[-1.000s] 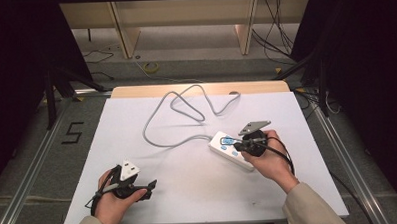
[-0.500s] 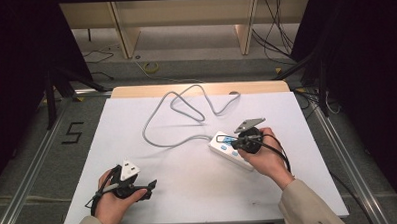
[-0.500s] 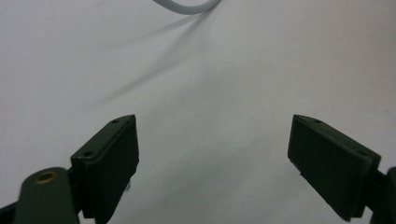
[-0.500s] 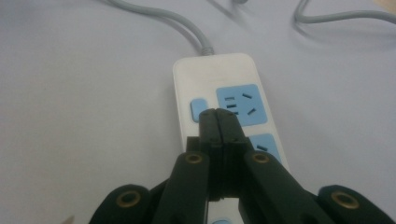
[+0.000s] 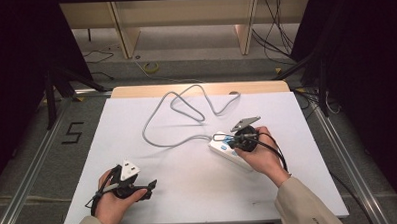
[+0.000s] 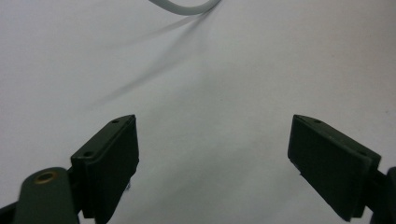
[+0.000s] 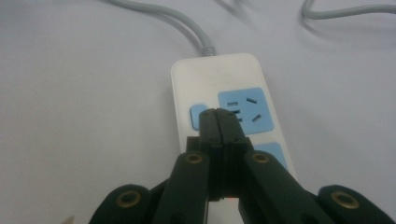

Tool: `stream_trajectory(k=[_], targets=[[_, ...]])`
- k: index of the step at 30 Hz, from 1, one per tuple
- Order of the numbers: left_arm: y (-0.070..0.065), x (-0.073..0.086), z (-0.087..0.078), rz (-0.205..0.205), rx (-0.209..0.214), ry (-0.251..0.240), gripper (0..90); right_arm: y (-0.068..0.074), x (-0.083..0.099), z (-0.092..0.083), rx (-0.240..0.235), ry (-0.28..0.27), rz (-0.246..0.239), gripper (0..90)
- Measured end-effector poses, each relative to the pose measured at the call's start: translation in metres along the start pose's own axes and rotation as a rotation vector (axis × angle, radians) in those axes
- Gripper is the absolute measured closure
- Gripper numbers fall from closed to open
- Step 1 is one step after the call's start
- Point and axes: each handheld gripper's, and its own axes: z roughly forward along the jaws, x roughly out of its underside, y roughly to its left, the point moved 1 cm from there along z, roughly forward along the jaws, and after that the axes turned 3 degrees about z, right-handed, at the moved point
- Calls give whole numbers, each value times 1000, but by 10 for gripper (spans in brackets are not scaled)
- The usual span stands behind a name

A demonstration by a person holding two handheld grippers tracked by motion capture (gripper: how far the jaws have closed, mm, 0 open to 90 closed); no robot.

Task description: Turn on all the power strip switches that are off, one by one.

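Observation:
A white power strip (image 5: 222,151) with blue sockets (image 7: 246,109) and a small blue button (image 7: 196,116) lies on the white table (image 5: 189,192), right of centre. Its grey cable (image 5: 171,105) loops toward the far edge. My right gripper (image 5: 227,139) is shut, with nothing between its jaws. In the right gripper view its tips (image 7: 218,114) sit just over the strip (image 7: 219,77), between the button and the nearest socket; whether they touch I cannot tell. My left gripper (image 5: 150,185) rests low at the near left, open and empty, its jaws wide apart over bare table (image 6: 215,158).
A loop of the grey cable (image 6: 184,5) lies ahead of the left gripper. The table's wooden far edge (image 5: 200,88) borders a floor with loose cables and shelf legs. Metal rails run along both sides of the table.
The right gripper has edged slightly left along the power strip, still shut. The left hand and gripper have stayed put.

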Motion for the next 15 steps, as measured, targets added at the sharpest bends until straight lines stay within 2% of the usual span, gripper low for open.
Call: stream_trajectory(k=[15], targets=[[0, 0, 0, 2, 0, 1, 163, 0, -9, 8, 1, 12, -4, 900]])
